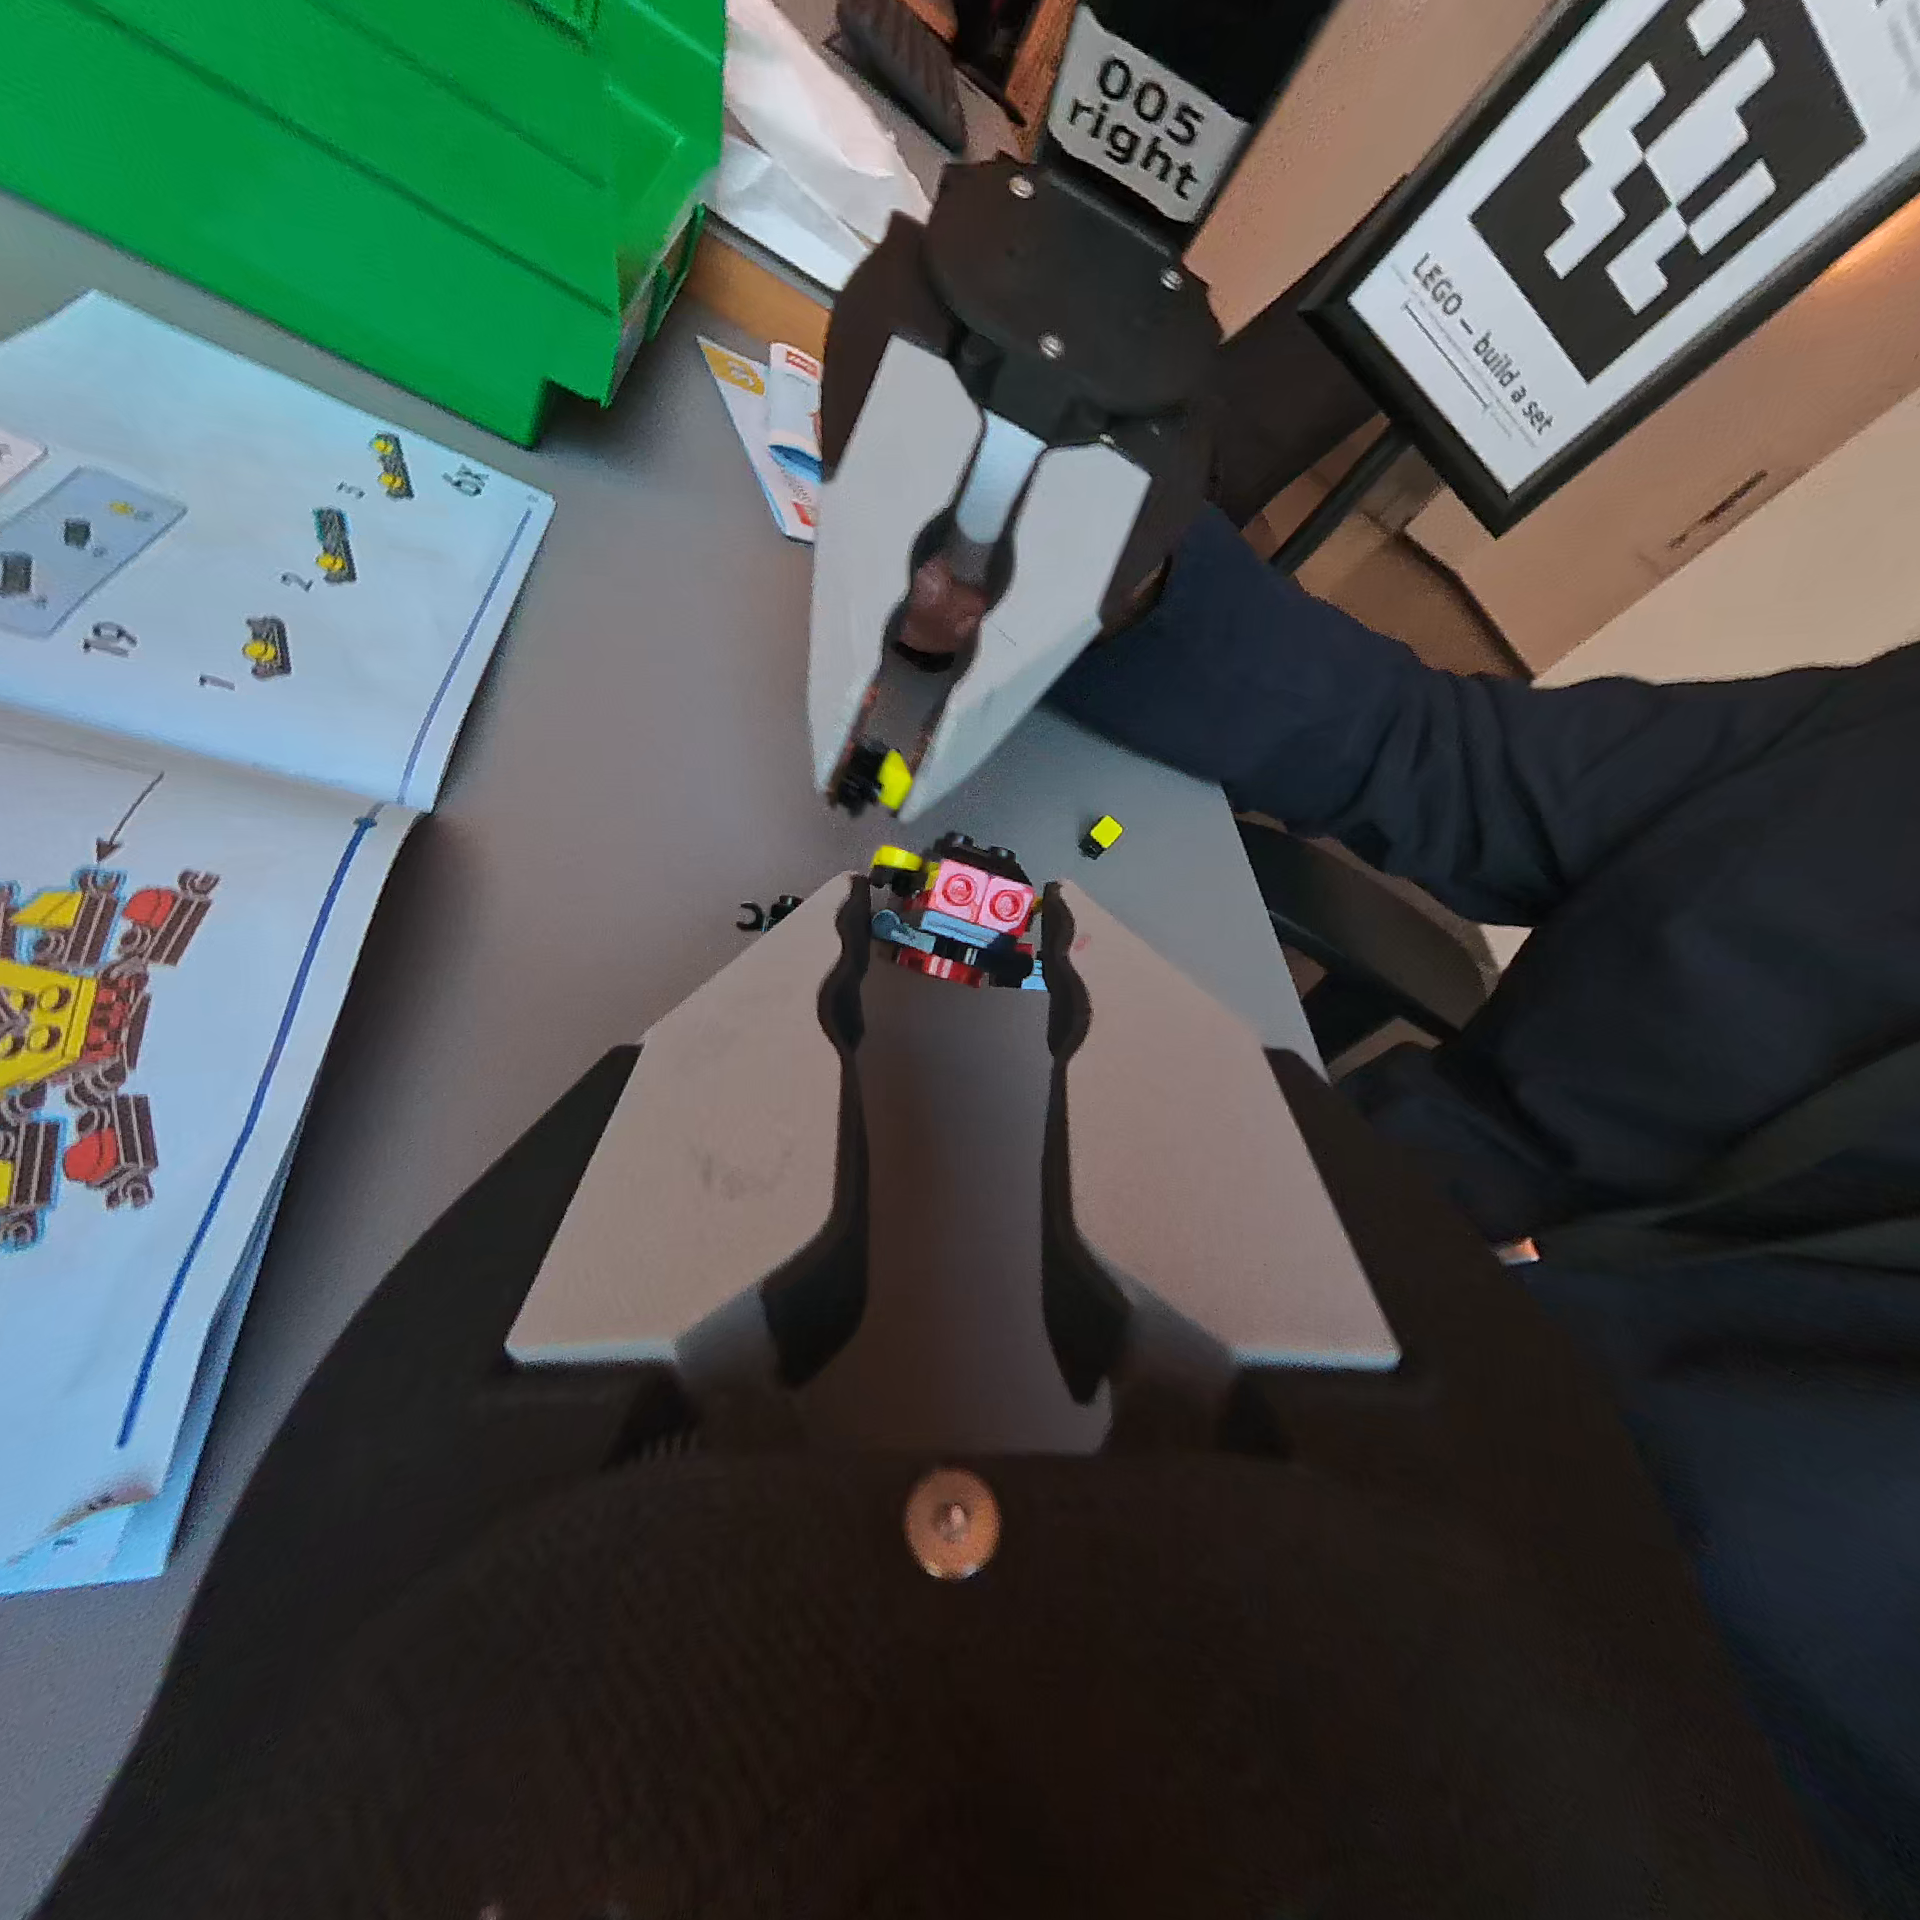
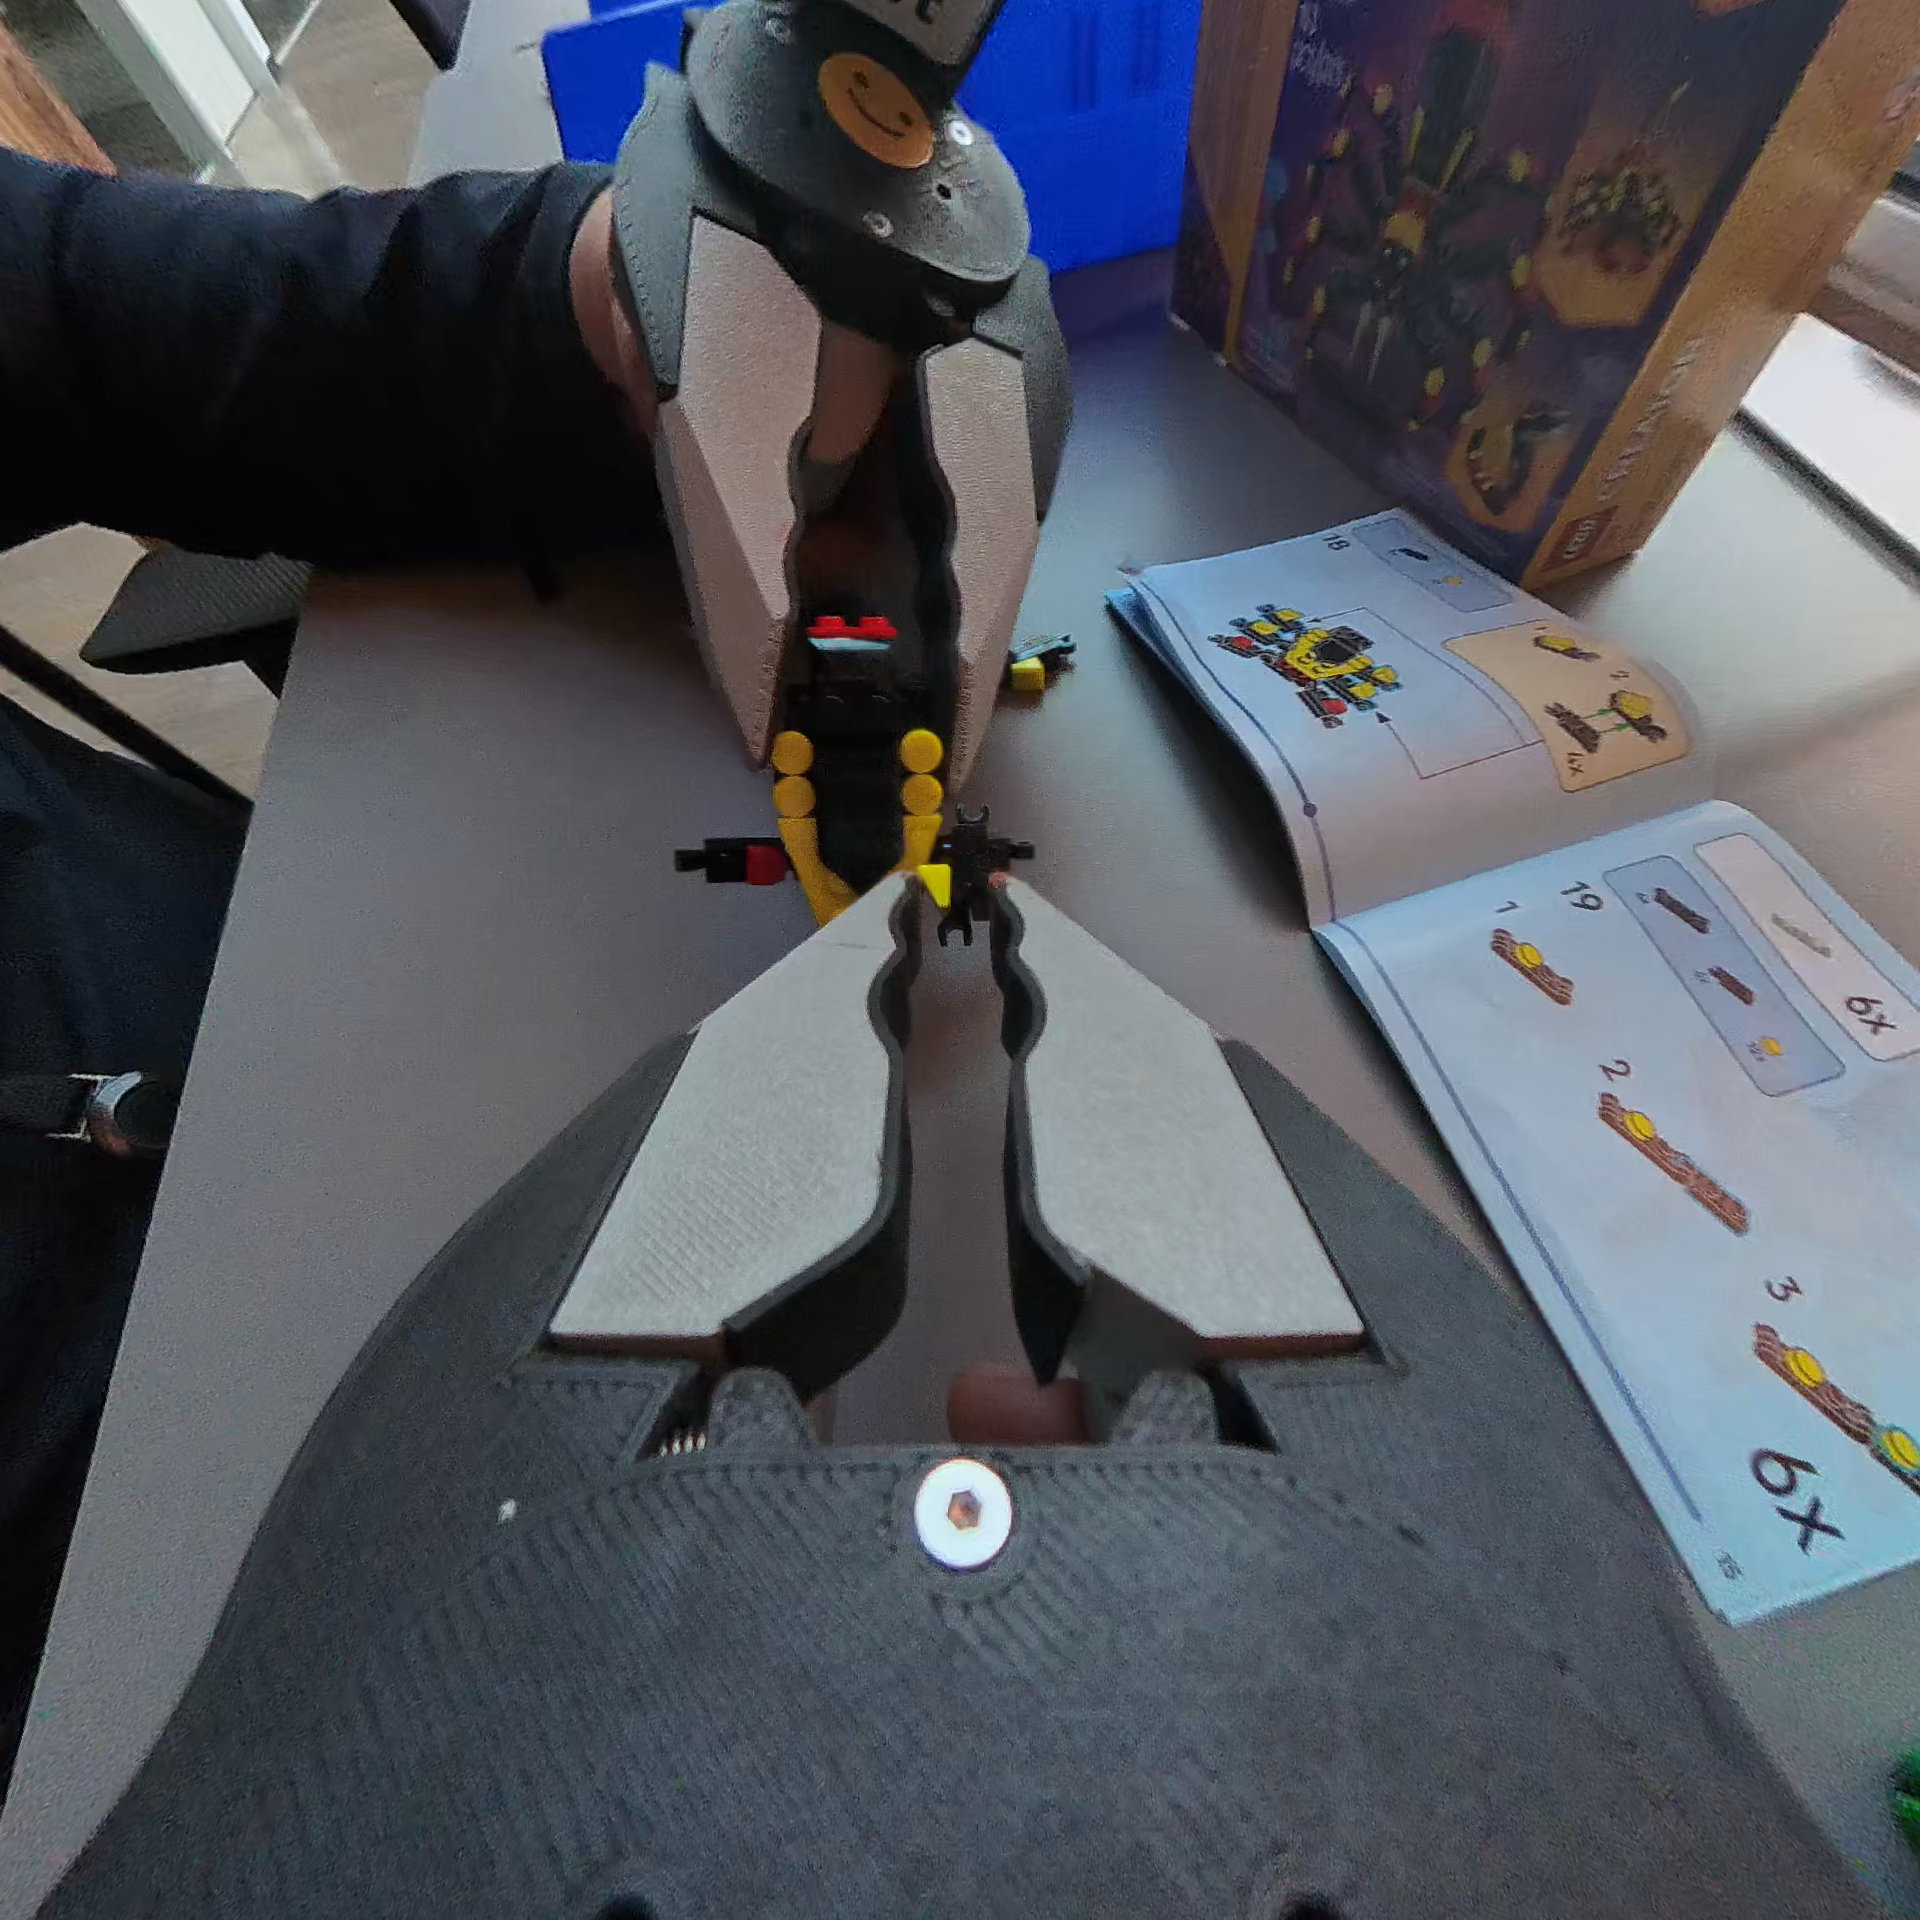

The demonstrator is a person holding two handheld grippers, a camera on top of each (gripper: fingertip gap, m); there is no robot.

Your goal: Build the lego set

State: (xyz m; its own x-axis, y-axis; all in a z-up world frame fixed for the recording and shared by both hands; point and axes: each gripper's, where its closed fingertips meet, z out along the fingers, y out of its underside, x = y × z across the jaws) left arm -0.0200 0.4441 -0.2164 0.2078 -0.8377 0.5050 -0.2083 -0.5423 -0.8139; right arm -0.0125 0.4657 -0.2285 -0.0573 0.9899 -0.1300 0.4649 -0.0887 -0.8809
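- The left hand-held gripper (image 1: 951, 899) is clamping the half-built lego model (image 1: 961, 920) between its fingertips, above the grey table (image 1: 623, 727). From its own camera the pink, red and black end of the model is showing.
- In the right wrist view the same left hand-held gripper (image 2: 862, 748) is coming in from the far side, and the model (image 2: 857, 790) is sticking out of it with yellow round studs along both sides and a black middle.
- The right hand-held gripper (image 2: 951, 883) is narrowly closed and is pinching a small black and yellow piece (image 2: 951, 883) at its tips. This piece is hanging just beside the near end of the model; I cannot tell if they are touching.
- In the left wrist view the right hand-held gripper (image 1: 873, 795) is pointing down toward the model, with the small piece (image 1: 878, 779) at its tips.
- One loose yellow and black piece (image 1: 1099, 834) is lying on the table near the edge where the person is sitting, just beside the model.
- One small black clip piece (image 1: 767, 914) is lying on the table close to the left gripper's tips.
- The open instruction booklet (image 2: 1558, 883) is lying on the table well apart from both grippers.
- The lego box (image 2: 1507, 260) is standing behind the booklet, and a blue bin (image 2: 1091, 125) is beside it.
- Green bins (image 1: 364, 187) are standing beyond the booklet (image 1: 208, 727) in the left wrist view.
- A dark sleeve (image 1: 1403, 748) is reaching behind the right gripper.
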